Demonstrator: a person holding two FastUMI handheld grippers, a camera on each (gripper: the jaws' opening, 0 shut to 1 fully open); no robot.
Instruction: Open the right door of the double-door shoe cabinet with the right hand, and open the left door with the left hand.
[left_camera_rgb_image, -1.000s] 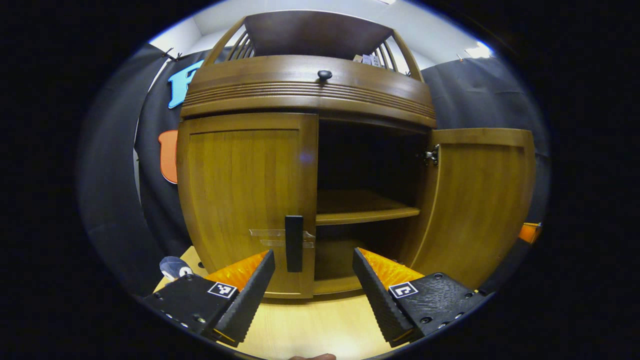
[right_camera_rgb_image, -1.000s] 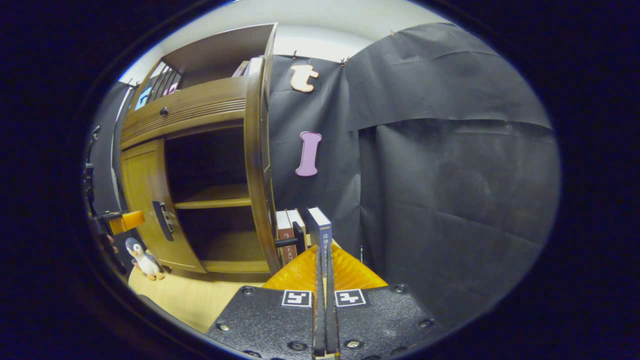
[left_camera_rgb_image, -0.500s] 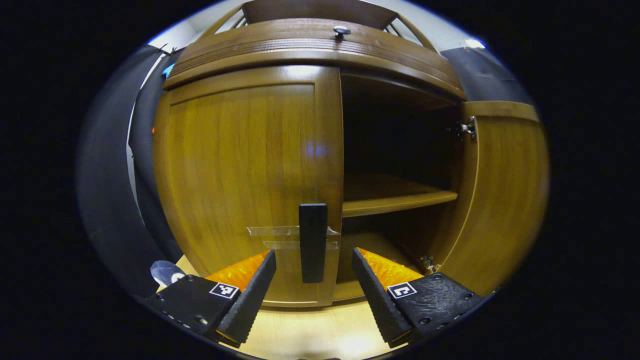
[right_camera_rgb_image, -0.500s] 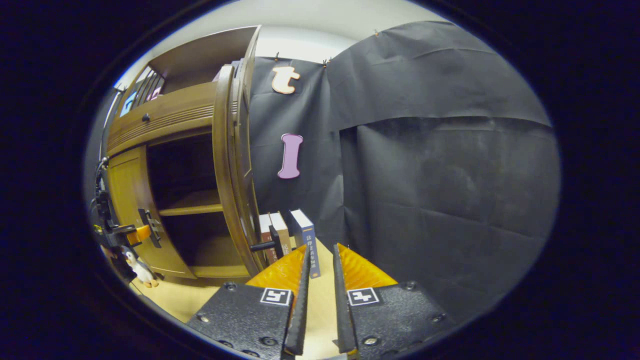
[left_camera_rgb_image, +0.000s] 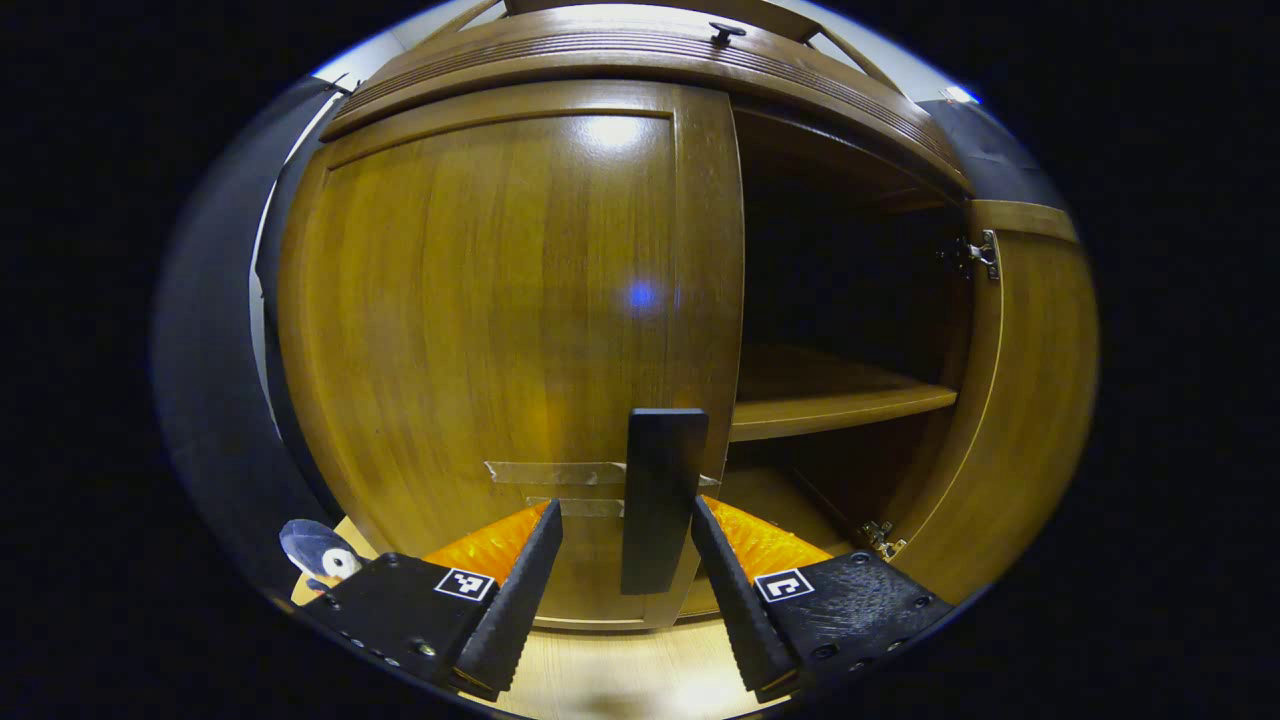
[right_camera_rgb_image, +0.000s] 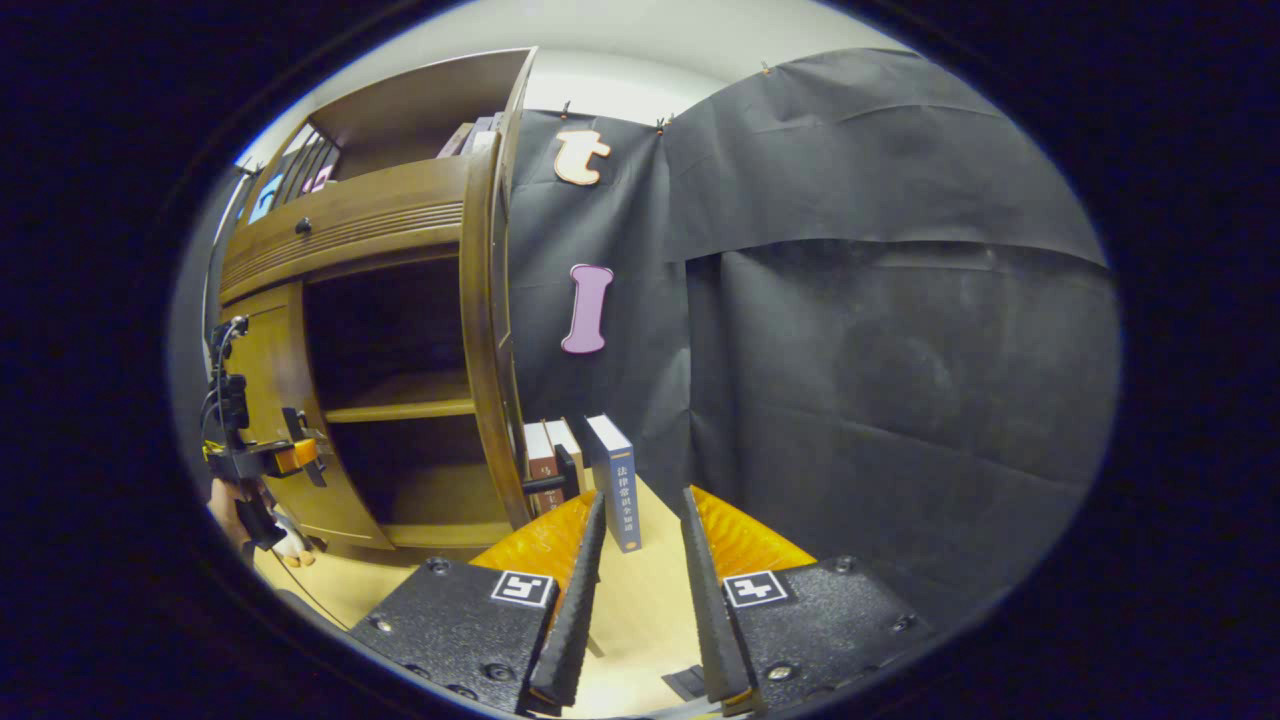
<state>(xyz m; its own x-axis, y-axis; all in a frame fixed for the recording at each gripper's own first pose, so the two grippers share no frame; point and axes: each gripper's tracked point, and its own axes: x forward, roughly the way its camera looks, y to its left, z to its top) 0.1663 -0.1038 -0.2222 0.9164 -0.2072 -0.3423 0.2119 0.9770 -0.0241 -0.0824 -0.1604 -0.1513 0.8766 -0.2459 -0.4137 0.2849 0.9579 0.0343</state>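
Closing early risks a miss: your left gripper (left_camera_rgb_image: 625, 575) is spread around the black handle (left_camera_rgb_image: 660, 500) of the shut left door (left_camera_rgb_image: 500, 320), frame centre, fingers apart from it. Right gripper (right_camera_rgb_image: 635, 590) hangs released; right door (right_camera_rgb_image: 485, 350) stands open.

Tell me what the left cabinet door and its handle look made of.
Left door: apparently wood or wood veneer, with visible grain and a glossy varnish reflecting a light spot. Handle: matte black bar, likely plastic or painted metal; the look cannot settle which.
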